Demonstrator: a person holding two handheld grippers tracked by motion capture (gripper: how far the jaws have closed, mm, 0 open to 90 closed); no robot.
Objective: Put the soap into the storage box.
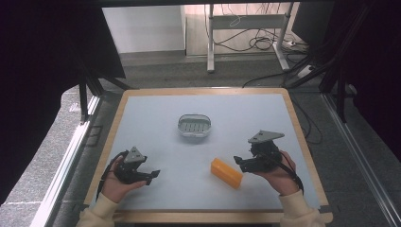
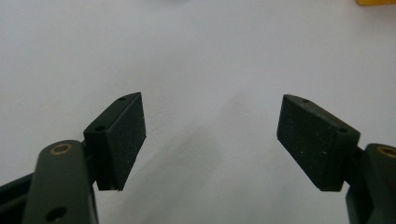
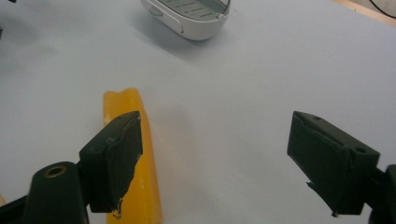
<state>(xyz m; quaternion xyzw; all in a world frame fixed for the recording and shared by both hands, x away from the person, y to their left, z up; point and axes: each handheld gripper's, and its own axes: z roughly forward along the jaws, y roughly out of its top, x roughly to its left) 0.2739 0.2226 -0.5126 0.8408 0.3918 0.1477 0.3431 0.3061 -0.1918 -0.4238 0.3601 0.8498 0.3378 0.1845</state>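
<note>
An orange soap bar (image 1: 226,173) lies flat on the pale blue table, near the front and right of the middle. A white oval soap dish (image 1: 194,126) with a grey slotted insert sits behind it at the table's centre. My right gripper (image 1: 239,162) hovers just right of the bar, its jaws open and bare. In the right gripper view the bar (image 3: 133,154) runs along behind the left jaw, outside the gap, with the dish (image 3: 189,16) at the top. My left gripper (image 1: 152,176) rests at the front left, open and empty, and its own view (image 2: 210,135) has bare table between the jaws.
The table (image 1: 156,113) has a wooden rim all round. Black curtains hang at both sides. Beyond the far edge stand a desk frame (image 1: 246,28) and loose cables on the floor.
</note>
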